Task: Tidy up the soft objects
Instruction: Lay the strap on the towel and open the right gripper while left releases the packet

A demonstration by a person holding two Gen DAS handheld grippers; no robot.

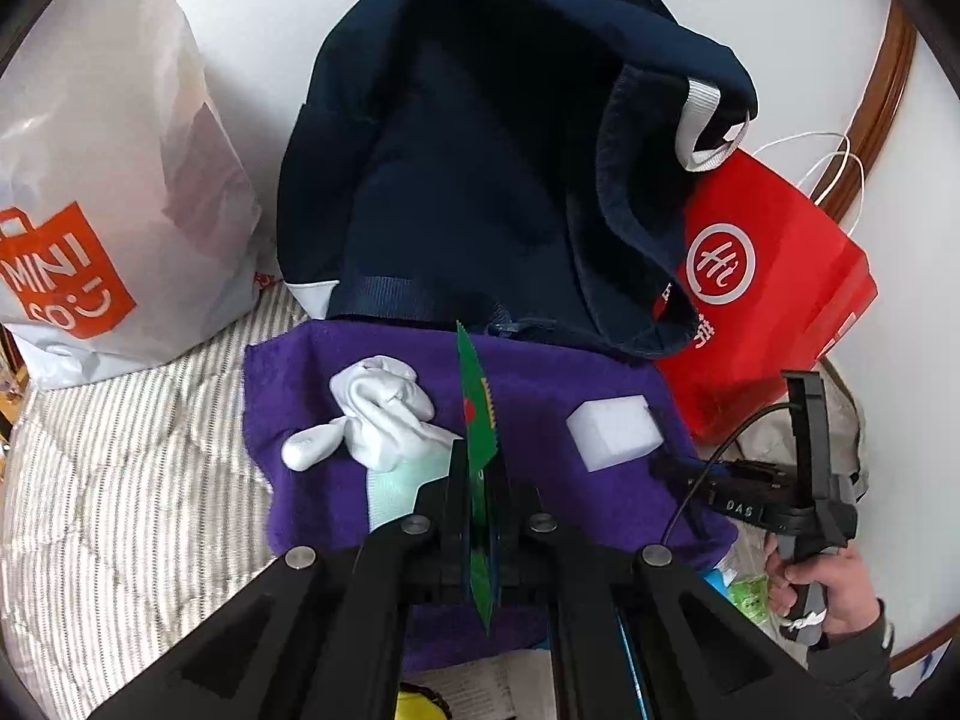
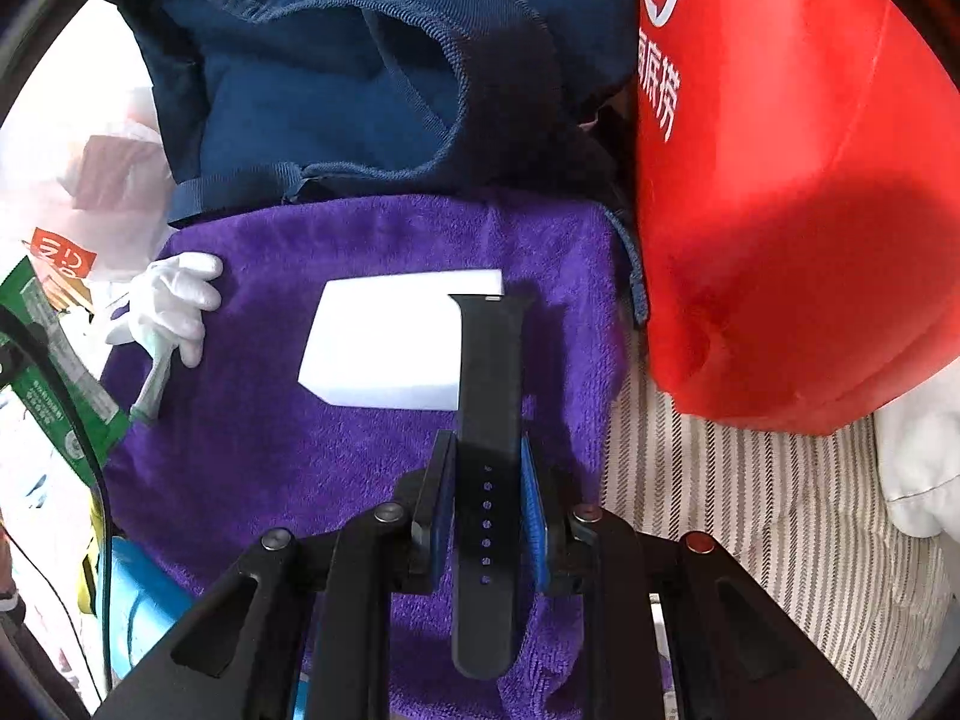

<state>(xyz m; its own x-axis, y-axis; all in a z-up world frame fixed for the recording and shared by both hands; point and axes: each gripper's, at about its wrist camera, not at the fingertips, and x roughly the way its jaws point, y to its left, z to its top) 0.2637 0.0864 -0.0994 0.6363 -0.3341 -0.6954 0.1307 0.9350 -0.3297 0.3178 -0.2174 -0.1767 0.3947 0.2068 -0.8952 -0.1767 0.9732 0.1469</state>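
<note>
A purple towel (image 1: 540, 498) (image 2: 360, 240) lies on the striped bedding. On it sit a white glove (image 1: 378, 414) (image 2: 174, 300) and a white foam block (image 1: 615, 432) (image 2: 390, 342). An open navy backpack (image 1: 480, 180) (image 2: 336, 78) stands behind the towel. My left gripper (image 1: 480, 468) is shut on a flat green packet (image 1: 477, 420), held edge-up above the towel; the packet also shows in the right wrist view (image 2: 54, 348). My right gripper (image 2: 487, 456) is shut on a black watch strap (image 2: 489, 420), held over the foam block's right end; the right gripper also shows in the left wrist view (image 1: 804, 420).
A white Miniso plastic bag (image 1: 102, 180) stands at the left. A red paper bag (image 1: 774, 300) (image 2: 798, 180) stands right of the backpack. Striped bedding (image 1: 120, 510) (image 2: 750, 528) surrounds the towel. A blue item (image 2: 144, 600) and yellow item (image 1: 420, 702) lie near the towel's front edge.
</note>
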